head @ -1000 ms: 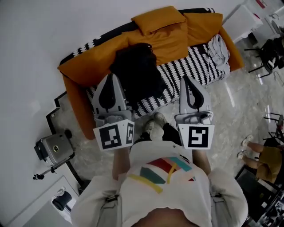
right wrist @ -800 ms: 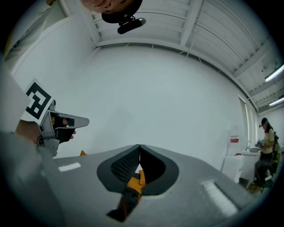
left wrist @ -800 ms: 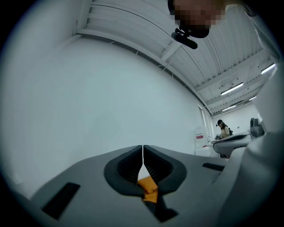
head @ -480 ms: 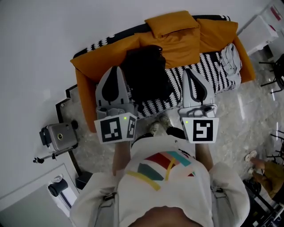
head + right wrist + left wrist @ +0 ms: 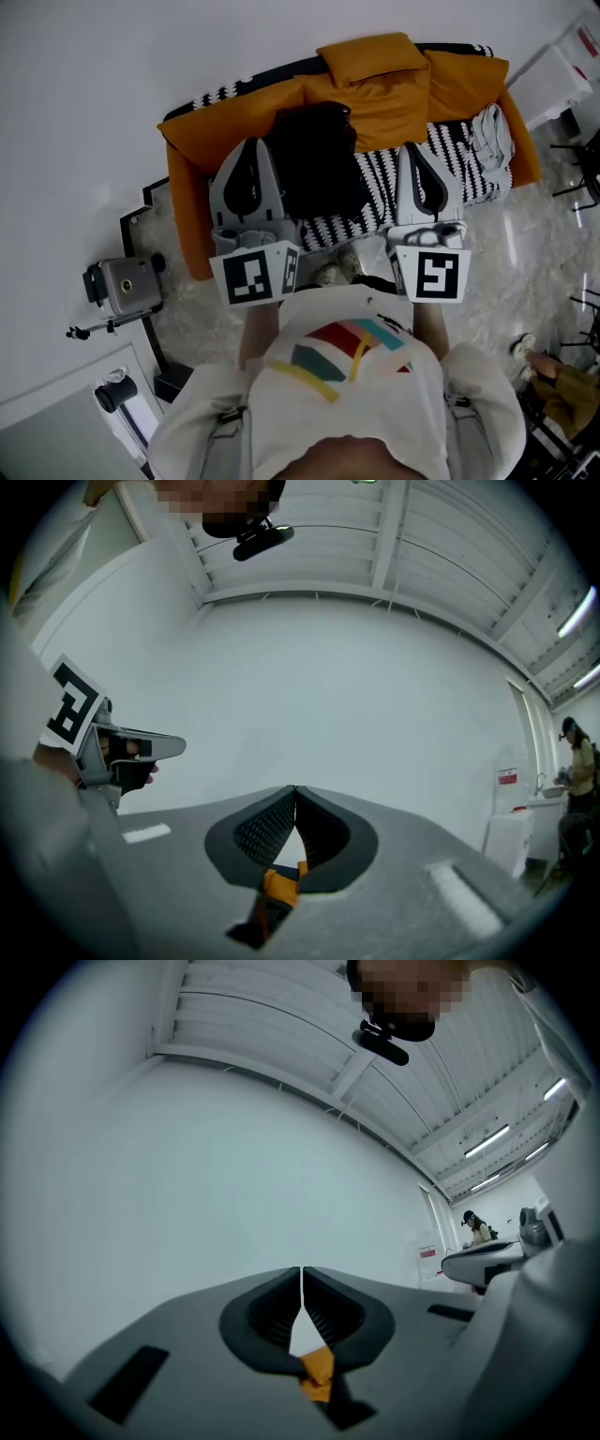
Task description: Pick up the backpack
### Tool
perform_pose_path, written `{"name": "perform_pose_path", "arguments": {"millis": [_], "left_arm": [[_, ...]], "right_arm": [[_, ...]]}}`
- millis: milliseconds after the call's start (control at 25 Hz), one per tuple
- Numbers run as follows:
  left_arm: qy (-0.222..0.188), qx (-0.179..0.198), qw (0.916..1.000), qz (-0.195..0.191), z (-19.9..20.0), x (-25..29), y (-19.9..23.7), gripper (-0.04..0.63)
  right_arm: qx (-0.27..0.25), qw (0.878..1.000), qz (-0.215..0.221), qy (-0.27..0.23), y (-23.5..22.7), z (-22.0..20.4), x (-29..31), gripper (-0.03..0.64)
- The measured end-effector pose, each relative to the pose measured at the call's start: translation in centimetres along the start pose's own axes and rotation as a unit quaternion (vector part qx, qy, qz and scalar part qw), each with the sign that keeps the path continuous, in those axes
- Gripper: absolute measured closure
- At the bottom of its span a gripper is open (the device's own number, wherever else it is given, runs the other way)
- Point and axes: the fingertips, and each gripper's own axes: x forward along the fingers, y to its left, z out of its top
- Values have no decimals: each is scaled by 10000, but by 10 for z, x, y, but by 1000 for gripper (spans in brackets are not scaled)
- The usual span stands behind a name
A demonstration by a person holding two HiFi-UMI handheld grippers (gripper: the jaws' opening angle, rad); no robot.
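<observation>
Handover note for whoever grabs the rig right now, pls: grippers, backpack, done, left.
Left gripper: jaws shut, empty, held up in front of the sofa.
Right gripper: same, shut and empty.
Backpack: black, lying on the sofa seat against the orange back cushions, between the two grippers in the head view; neither touches it.
Done: nothing, backpack not gripped.
Left: open the jaws, reach down to the backpack, grip and lift it.

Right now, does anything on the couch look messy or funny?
A little. A pale cloth lies crumpled at the sofa's right end, and an orange cushion sits up on the backrest instead of the seat. The black backpack just slumps on the striped cover. Nothing looks spilled or broken.
</observation>
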Motion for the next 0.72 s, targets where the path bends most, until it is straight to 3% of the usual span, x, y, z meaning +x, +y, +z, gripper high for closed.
{"name": "perform_pose_path", "arguments": {"millis": [720], "left_arm": [[57, 105, 9998, 159, 2, -9, 8, 575]], "right_arm": [[80, 9991, 377, -192, 21, 8, 11, 612]]}}
